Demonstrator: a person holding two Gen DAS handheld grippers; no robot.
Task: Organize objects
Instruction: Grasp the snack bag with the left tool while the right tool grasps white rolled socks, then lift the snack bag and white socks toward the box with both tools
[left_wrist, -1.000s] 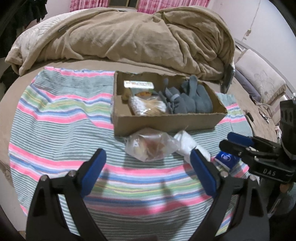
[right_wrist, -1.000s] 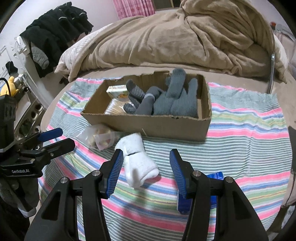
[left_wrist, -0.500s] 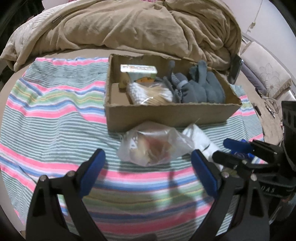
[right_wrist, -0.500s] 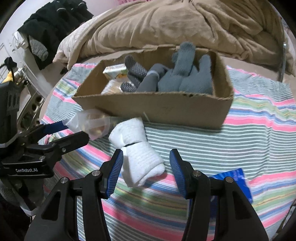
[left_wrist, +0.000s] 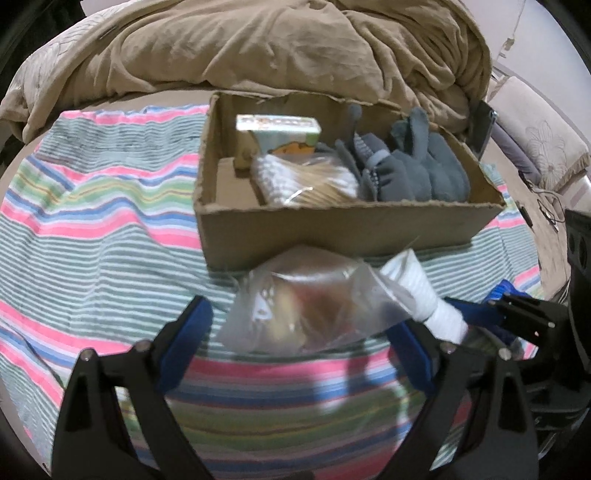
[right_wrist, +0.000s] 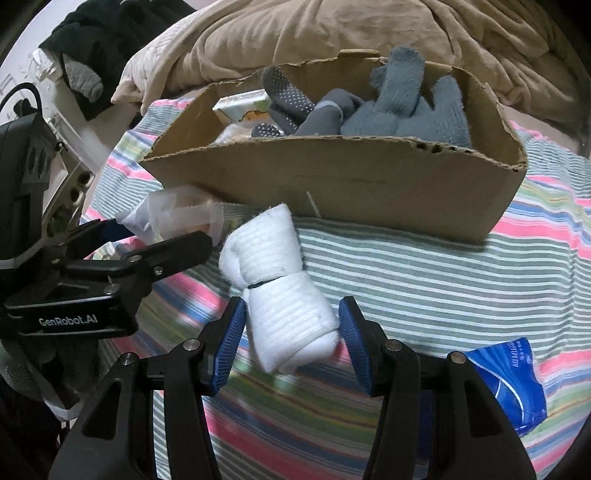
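A cardboard box (left_wrist: 332, 232) (right_wrist: 369, 192) on the striped blanket holds grey gloves (left_wrist: 413, 170) (right_wrist: 402, 107), a small carton (left_wrist: 280, 129) and a pack of cotton swabs (left_wrist: 306, 181). A clear plastic bag (left_wrist: 310, 306) (right_wrist: 181, 218) lies in front of the box. My left gripper (left_wrist: 299, 332) (right_wrist: 147, 243) is open around the bag. A white rolled sock bundle (right_wrist: 280, 291) (left_wrist: 424, 291) lies beside the bag. My right gripper (right_wrist: 291, 332) (left_wrist: 480, 314) is open with its pads either side of the bundle.
A blue tissue packet (right_wrist: 509, 384) lies on the striped blanket (left_wrist: 110, 229) at the right. A tan duvet (left_wrist: 258, 48) is heaped behind the box. Dark clothes (right_wrist: 96, 44) hang at the far left.
Both grippers have moved forward and down: the left now straddles the plastic bag, the right now straddles the white sock bundle. Both stay open.
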